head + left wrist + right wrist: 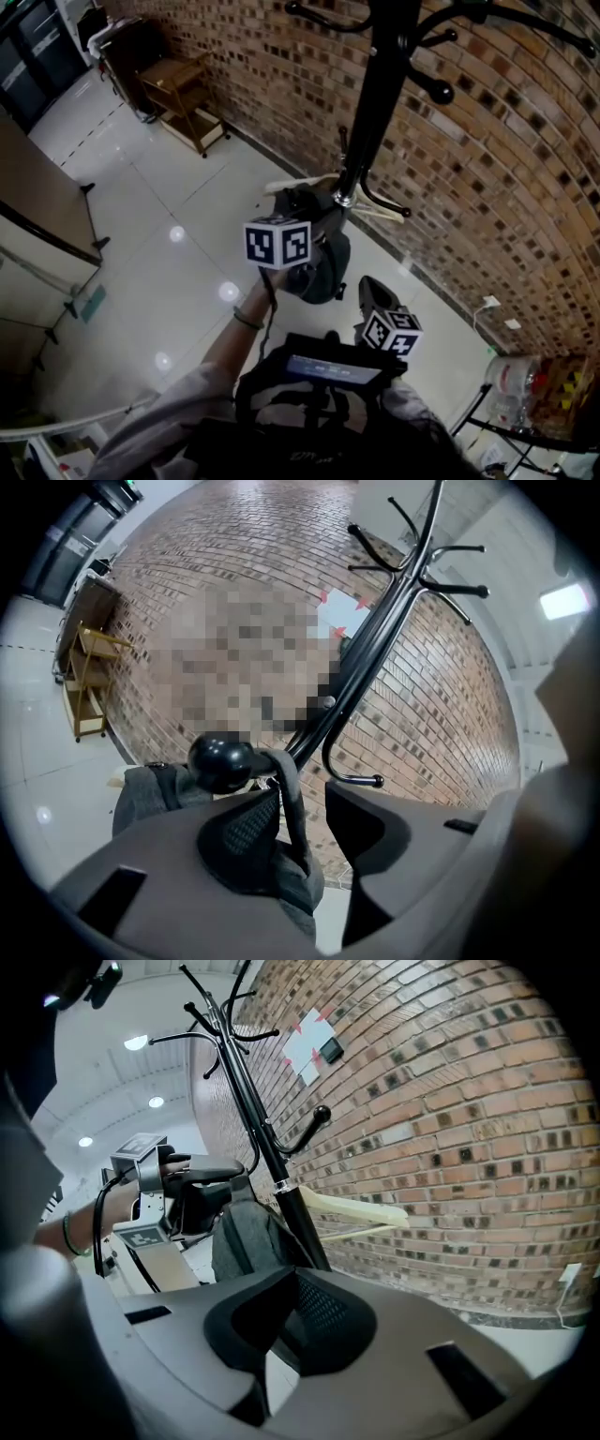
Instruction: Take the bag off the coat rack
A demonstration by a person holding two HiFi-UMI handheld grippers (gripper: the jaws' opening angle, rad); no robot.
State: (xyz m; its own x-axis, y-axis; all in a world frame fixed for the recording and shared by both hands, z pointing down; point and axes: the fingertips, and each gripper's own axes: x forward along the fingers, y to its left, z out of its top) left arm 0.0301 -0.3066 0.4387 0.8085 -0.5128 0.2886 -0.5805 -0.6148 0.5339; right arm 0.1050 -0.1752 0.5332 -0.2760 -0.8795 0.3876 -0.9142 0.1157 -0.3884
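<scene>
1. The left gripper (305,803) is released: its jaws stand apart, and the bag's grey strap (284,785) runs up between them, close to the left jaw.
2. Just above the jaws, the strap loops over a round black knob (220,761) on a low hook of the coat rack (375,94).
3. The grey bag (323,267) hangs low against the rack's black pole, just beyond the left gripper.
4. The right gripper (292,1279) is clenched on nothing, its jaw tips together. It is nearer than the rack, to the right, and apart from the bag.
5. A cream hanger (361,1211) sticks out from the pole beside the bag.
6. A brick wall (487,169) stands behind the rack, and a wooden trolley (183,98) stands against it at far left on the glossy tiled floor (169,281).
</scene>
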